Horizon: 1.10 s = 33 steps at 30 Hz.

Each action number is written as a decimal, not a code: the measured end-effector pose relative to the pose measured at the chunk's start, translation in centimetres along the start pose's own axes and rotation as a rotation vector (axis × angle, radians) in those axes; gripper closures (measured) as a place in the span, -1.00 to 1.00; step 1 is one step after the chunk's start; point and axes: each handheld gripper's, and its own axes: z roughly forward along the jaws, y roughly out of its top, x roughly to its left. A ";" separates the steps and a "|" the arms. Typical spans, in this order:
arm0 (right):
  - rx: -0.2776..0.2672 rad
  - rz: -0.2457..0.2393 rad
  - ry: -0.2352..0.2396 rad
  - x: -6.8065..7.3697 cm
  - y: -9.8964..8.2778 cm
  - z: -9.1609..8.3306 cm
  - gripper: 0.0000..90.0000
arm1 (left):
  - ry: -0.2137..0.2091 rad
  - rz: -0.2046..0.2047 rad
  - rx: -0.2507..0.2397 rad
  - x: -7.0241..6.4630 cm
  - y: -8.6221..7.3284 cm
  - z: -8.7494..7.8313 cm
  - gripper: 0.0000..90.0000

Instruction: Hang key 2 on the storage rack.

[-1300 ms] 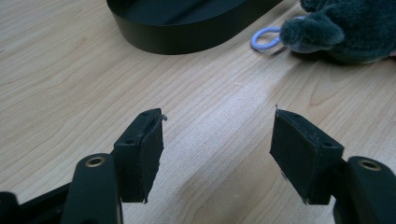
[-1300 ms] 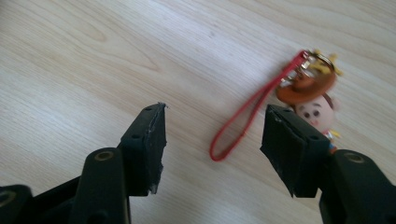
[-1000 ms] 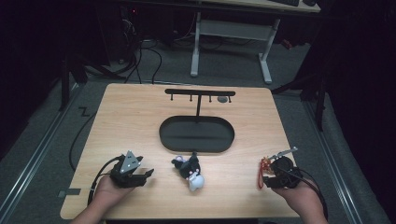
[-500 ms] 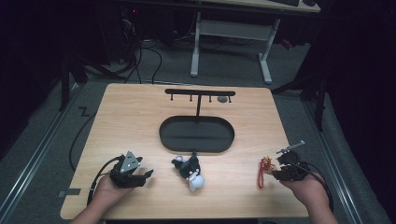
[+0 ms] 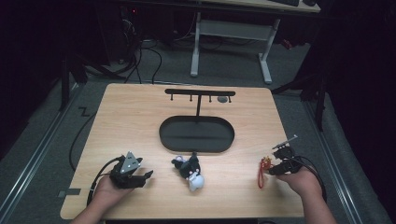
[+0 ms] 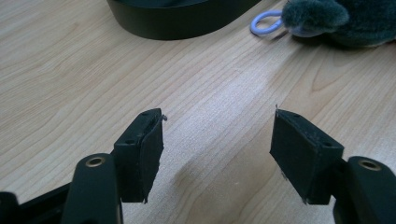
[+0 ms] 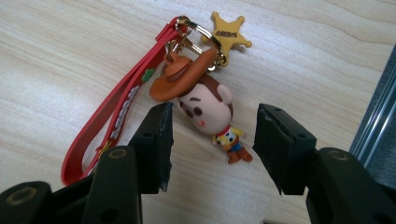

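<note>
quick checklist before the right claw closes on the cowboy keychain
1. Right claw open: ok, jaws stand apart.
2. Cowboy figure between the jaws: ok, its head sits in the gap.
3. Jaws touching the figure: cannot tell.
4. Red strap out of the grip: not ok, it runs under the near jaw's side.
5. Left claw out of the way: ok, open over bare table.
6. Plush toy apart from the keychain: ok.
</note>
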 end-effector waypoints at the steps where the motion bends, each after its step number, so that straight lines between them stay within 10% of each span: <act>1: -0.001 0.005 0.002 -0.1 0.1 0.3 0.04 | -0.001 0.000 0.000 0.0 0.0 0.0 -0.23; 33: -0.017 0.005 0.076 0.7 0.6 0.4 0.45 | -0.006 0.004 0.002 0.0 0.0 0.0 -0.23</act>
